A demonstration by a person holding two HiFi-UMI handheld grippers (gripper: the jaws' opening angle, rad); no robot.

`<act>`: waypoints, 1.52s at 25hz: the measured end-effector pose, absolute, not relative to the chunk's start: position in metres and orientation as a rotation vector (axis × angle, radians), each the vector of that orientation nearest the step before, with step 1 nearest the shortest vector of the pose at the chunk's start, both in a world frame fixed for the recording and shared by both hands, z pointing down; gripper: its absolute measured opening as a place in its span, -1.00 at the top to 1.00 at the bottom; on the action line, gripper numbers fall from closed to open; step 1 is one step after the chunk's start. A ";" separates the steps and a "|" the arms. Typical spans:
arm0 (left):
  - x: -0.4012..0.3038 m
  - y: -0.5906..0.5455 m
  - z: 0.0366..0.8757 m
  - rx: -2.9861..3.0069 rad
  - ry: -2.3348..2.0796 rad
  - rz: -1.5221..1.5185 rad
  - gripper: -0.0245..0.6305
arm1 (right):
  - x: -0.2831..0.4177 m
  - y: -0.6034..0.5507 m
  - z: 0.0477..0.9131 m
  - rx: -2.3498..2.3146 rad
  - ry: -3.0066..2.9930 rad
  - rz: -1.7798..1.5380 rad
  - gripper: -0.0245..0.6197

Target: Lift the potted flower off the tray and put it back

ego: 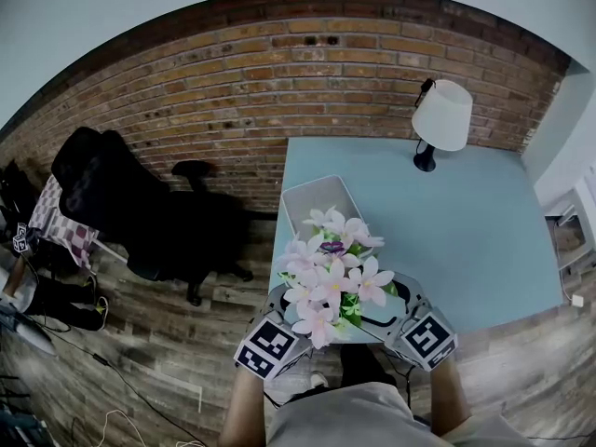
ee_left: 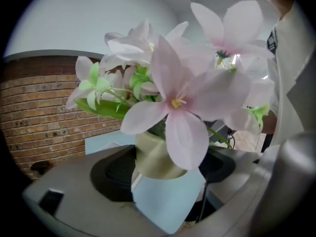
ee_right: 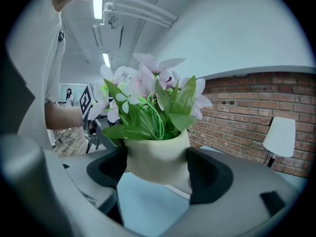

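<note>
The potted flower [ego: 331, 273], pink and white blooms in a pale cream pot [ee_right: 158, 157], hangs above the near edge of the blue table [ego: 447, 231], off the light grey tray [ego: 319, 201] that lies just beyond it. From the left, my left gripper [ego: 296, 307] is shut on the pot [ee_left: 153, 158], its dark pads [ee_left: 112, 174] against the side. My right gripper [ego: 374, 311] is shut on it from the right, pads [ee_right: 210, 174] pressed to the pot. The blooms hide the pot in the head view.
A white-shaded lamp [ego: 442, 117] stands at the table's far right. A black office chair [ego: 126, 203] sits on the wooden floor to the left, before the brick wall [ego: 279, 73]. Cables [ego: 112, 380] trail on the floor at lower left.
</note>
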State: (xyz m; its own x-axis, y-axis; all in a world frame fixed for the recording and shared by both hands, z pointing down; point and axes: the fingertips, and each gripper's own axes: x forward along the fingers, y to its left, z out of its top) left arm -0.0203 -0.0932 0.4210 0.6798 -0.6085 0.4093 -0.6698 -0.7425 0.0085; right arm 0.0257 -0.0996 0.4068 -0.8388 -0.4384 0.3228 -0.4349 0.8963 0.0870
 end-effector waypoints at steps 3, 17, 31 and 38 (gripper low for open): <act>-0.022 -0.113 0.428 2.716 -1.053 0.610 -0.35 | 0.023 -0.119 0.412 0.628 -2.711 -0.007 -0.30; -0.027 -0.212 0.469 2.608 -1.070 0.680 -0.35 | 0.016 -0.222 0.456 0.532 -2.672 0.043 -0.30; -0.075 -0.304 0.555 2.381 -1.181 0.764 -0.34 | -0.032 -0.318 0.544 0.298 -2.621 0.090 -0.30; -0.081 -0.309 0.586 2.316 -1.207 0.793 -0.34 | -0.039 -0.325 0.575 0.232 -2.608 0.096 -0.30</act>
